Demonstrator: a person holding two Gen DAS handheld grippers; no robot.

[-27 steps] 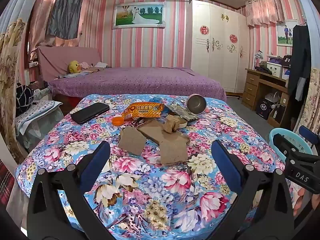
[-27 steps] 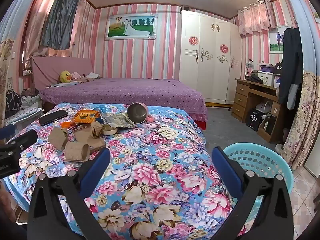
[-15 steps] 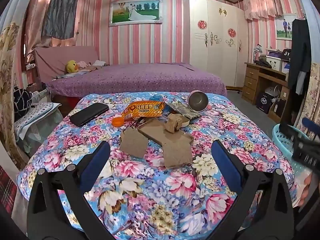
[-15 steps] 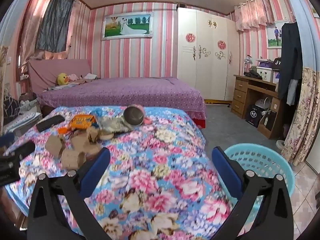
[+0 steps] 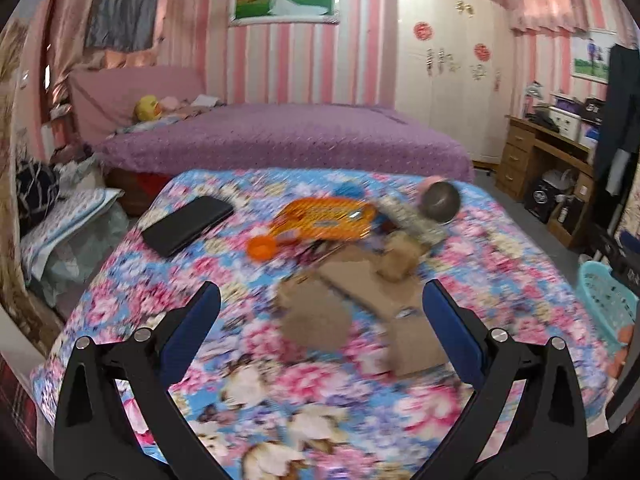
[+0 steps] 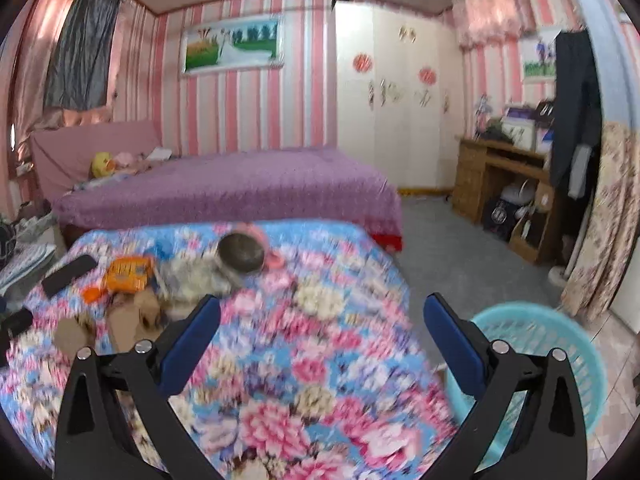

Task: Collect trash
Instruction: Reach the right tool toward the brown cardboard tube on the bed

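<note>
Both claws wide open, empty; cardboard scraps (image 5: 360, 292) ahead of left gripper (image 5: 320, 320)

left claw (image 5: 320, 312) wide (empty), cardboard scraps (image 5: 360, 292) ahead

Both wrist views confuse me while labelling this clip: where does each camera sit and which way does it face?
Left wrist: rides the open left gripper, angled down at cardboard scraps on the floral cloth; only its fingers show.
Right wrist: rides the open right gripper, facing cloth and basket.
Shared: orange wrapper, metal bowl, purple bed.
</note>
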